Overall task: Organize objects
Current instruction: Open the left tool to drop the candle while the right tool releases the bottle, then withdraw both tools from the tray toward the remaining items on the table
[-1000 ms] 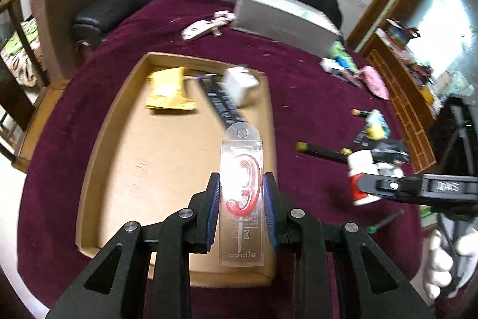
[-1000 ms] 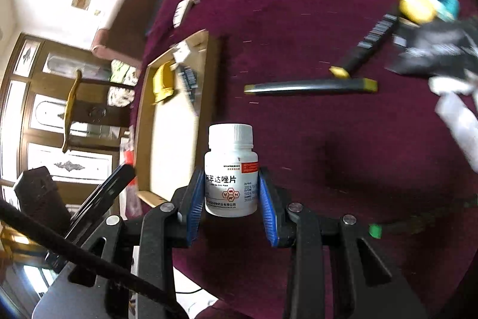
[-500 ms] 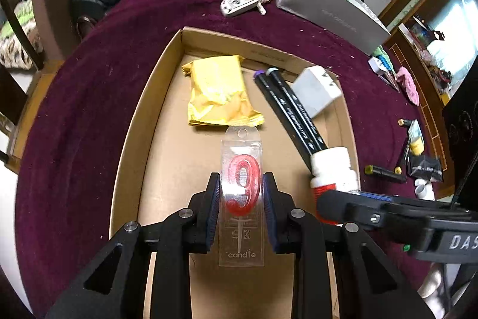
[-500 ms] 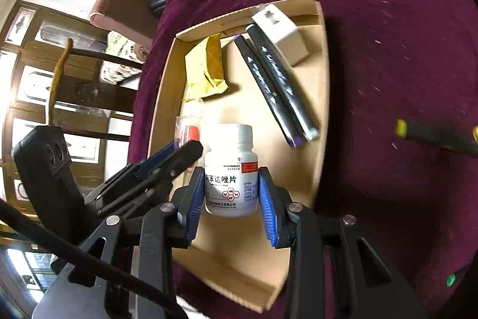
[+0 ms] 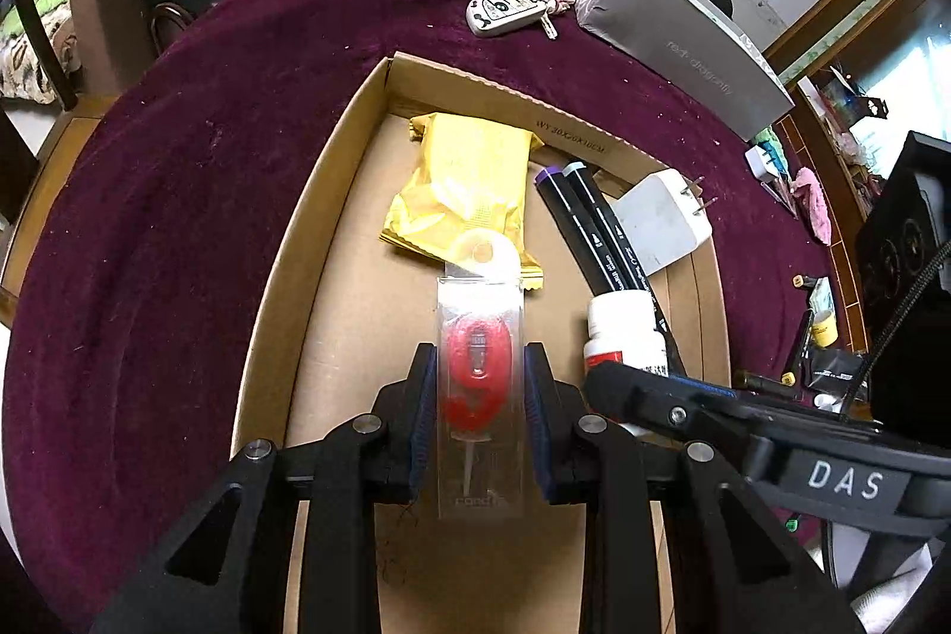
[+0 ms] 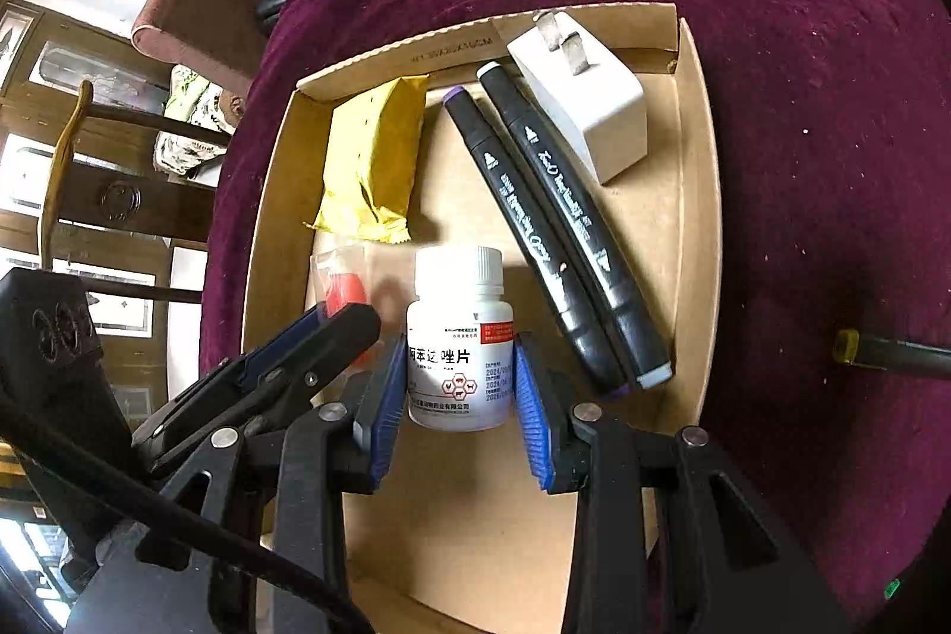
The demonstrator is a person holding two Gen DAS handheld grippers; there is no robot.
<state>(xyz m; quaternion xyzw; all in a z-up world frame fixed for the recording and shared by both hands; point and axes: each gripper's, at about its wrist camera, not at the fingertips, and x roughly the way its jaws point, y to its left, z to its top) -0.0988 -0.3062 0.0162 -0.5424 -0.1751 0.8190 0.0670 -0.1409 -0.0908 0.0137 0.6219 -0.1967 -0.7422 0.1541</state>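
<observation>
I have both tools over the cardboard tray (image 5: 279,277), which sits on the maroon-covered surface (image 5: 178,218).

Left tool (image 5: 478,408): its two pads are clamped on the clear candle packet (image 5: 480,396) holding a red numeral nine. The packet's long axis runs straight ahead along the pads, hang tab pointing far, toward the yellow snack packet (image 5: 463,185). The tab overlaps the near edge of that packet in the left wrist view; I cannot tell whether they touch.

Right tool (image 6: 454,378): its blue pads stand at either side of the white pill bottle (image 6: 457,343), cap pointing far. The left pad looks pressed to it, while a thin gap shows at the right pad, so I cannot tell whether the grip is firm or easing.

The relation that governs the coming move, in my judgement: the bare tray floor lies directly below and just near of both loads. Left of the bottle is the candle packet; right of it lie the two black markers (image 6: 553,230), slanting from far-left to near-right, with the white charger plug (image 6: 588,111) in the far right corner. The bottle fits the lane between candle and markers. The left tool is nearer the tray's left wall, so it takes the left lane.
</observation>
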